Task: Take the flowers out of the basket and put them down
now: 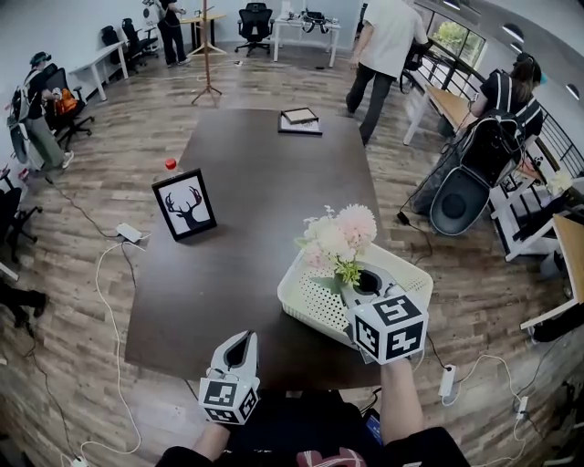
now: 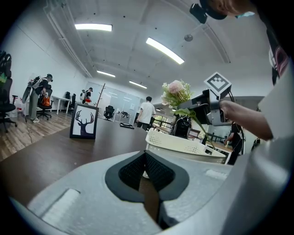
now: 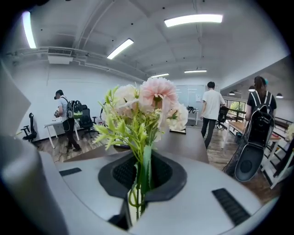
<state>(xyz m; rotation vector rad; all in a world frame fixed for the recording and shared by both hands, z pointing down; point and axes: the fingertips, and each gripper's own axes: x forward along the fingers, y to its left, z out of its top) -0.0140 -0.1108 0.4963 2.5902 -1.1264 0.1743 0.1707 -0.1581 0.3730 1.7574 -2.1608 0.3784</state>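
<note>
Pink-and-cream flowers [image 1: 336, 235] held over the white basket [image 1: 306, 306], stems pinched in the right gripper [image 1: 354, 290]

Risk imo: those thin stems could slip through the jaws or catch the basket rim. Left gripper [image 1: 241, 345] is closed on nothing, near the table [image 1: 246, 182] edge. Only the right gripper view shows the clamp itself, and the head view shows the flowers aren't clear of the basket.

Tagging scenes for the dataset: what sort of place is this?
Probably an open-plan office: white desks and swivel chairs along the walls, ceiling strip lights, a long dark table.
</note>
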